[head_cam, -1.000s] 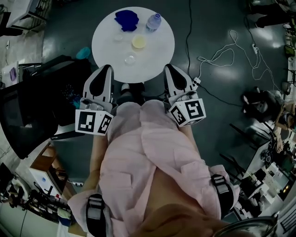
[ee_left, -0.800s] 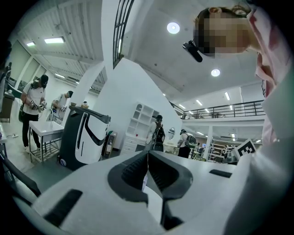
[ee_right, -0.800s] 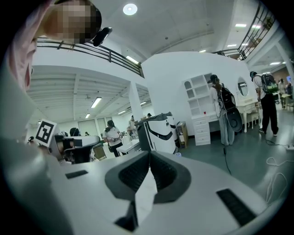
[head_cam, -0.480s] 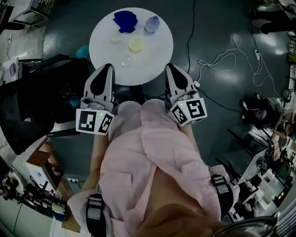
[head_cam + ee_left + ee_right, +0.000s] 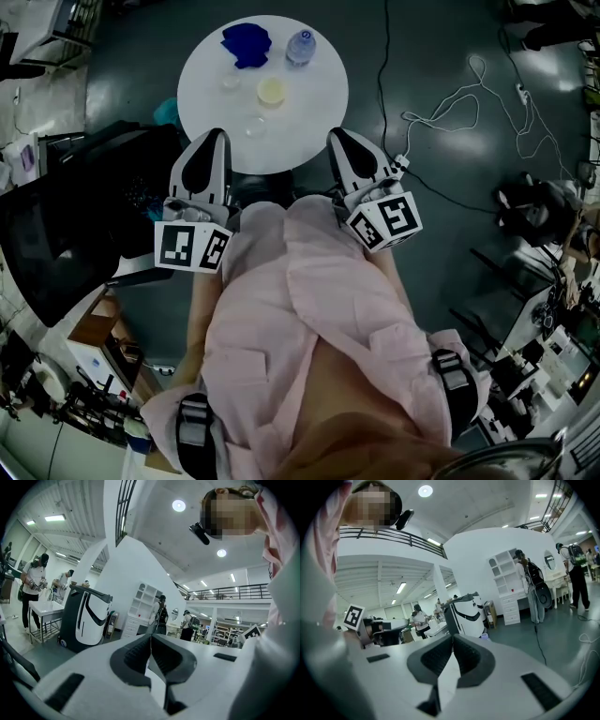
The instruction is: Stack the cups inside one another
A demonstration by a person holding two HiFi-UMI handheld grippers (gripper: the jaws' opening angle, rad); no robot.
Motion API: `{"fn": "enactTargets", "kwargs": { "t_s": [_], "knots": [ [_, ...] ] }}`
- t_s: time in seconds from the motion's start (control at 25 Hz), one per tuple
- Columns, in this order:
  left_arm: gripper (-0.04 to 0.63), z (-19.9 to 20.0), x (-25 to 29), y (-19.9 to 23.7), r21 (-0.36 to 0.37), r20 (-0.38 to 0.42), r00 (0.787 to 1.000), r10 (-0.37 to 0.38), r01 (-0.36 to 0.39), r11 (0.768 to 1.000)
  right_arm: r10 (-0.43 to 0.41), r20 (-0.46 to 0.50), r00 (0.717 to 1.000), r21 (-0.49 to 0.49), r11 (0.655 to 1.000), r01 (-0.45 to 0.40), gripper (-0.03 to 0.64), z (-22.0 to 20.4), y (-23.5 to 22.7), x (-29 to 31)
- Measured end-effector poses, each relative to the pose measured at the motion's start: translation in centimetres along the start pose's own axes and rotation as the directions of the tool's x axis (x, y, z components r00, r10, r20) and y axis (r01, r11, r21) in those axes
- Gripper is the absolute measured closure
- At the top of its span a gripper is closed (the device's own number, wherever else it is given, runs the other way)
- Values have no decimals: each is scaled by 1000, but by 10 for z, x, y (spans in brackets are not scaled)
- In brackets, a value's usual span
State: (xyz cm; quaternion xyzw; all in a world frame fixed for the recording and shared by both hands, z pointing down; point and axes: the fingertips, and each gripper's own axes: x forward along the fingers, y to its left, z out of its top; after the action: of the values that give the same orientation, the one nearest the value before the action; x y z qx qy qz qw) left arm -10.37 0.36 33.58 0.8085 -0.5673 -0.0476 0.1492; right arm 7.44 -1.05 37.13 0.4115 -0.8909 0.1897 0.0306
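A dark grey floor fills the head view, crossed by a white cable (image 5: 457,101) at the right, in a big workshop room with bright ceiling lights. Nearest the camera is the person's pink shirt (image 5: 300,319), and from under it both arms reach forward. The left gripper (image 5: 212,137) and the right gripper (image 5: 337,135) are held side by side at the near edge of a round white table (image 5: 319,112), each with its marker cube (image 5: 192,246) behind it. In the left gripper view the left gripper (image 5: 151,640) has its two dark pads pressed together with nothing between them, and in the right gripper view the right gripper (image 5: 453,640) is likewise closed and empty. Both of those views look out level across the room, past a black and white machine (image 5: 86,618) toward white shelves (image 5: 145,599) and several people standing. On the table, closest to the grippers, stands a clear cup (image 5: 256,127), faint against the white top. A little farther on is a yellowish cup (image 5: 272,90), and to its left a second clear cup (image 5: 231,82). The three cups stand apart from each other, none inside another. At the far side of the table lie a crumpled blue cloth (image 5: 247,42) and, just to its right, a water bottle (image 5: 300,47).
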Motion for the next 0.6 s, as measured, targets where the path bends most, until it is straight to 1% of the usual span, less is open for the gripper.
{"fn": "enactTargets", "kwargs": {
  "t_s": [0.12,0.28,0.6],
  "knots": [
    [574,3,0,8,-1,-7,1000,2,-2,1000,-24,10,1000,-21,999,24,586,6,1,3],
    [575,7,0,21,-7,-18,1000,7,-7,1000,-55,36,998,-9,998,56,586,14,2,8],
    [575,16,5,37,-11,-30,1000,-8,7,1000,-92,31,995,4,996,92,586,17,8,20]
  ]
}}
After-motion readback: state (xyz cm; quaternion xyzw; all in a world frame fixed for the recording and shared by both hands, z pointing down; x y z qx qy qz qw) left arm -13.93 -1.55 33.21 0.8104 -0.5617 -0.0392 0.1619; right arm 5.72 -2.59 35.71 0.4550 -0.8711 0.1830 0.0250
